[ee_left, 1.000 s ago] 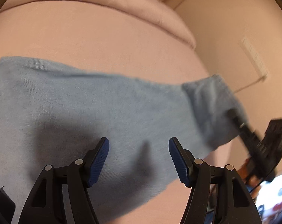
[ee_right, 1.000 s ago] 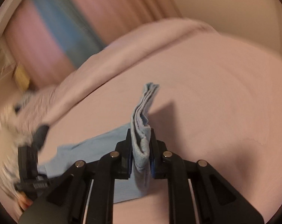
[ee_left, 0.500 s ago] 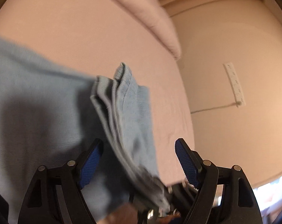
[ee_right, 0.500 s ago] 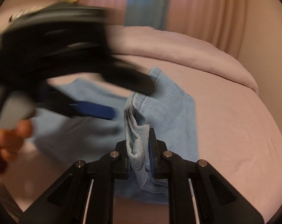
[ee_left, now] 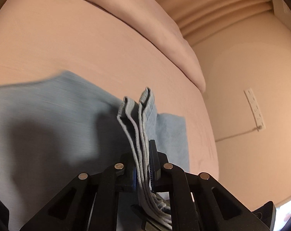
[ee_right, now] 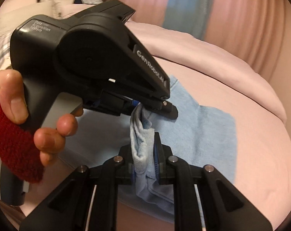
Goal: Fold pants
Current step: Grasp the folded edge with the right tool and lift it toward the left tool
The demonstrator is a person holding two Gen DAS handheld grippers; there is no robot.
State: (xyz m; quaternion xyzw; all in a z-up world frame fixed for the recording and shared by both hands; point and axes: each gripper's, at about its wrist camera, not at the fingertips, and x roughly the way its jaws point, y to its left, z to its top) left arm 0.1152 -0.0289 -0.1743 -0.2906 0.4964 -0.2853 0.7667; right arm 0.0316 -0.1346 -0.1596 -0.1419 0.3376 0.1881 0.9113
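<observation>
Closed since half a second ago: left gripper point(ee_left: 142, 170), jaws now pinching the bunched hem of the pants point(ee_left: 137, 119). Right gripper point(ee_right: 145, 165) likewise clamped on the same blue bundle, just beside. Remaining cloth spread on the bed point(ee_left: 68, 44), toward 10 o'clock in the left view, 2 o'clock in the right. Left hand point(ee_right: 39, 127) gripping its handle.

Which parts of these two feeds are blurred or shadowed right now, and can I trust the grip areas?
Left wrist view: pants smeared by motion at left, dark shadow below; the hem in the left gripper is sharp. Right wrist view: grip at the right gripper clear, background curtain soft, fisheye bending the bed edges.
</observation>
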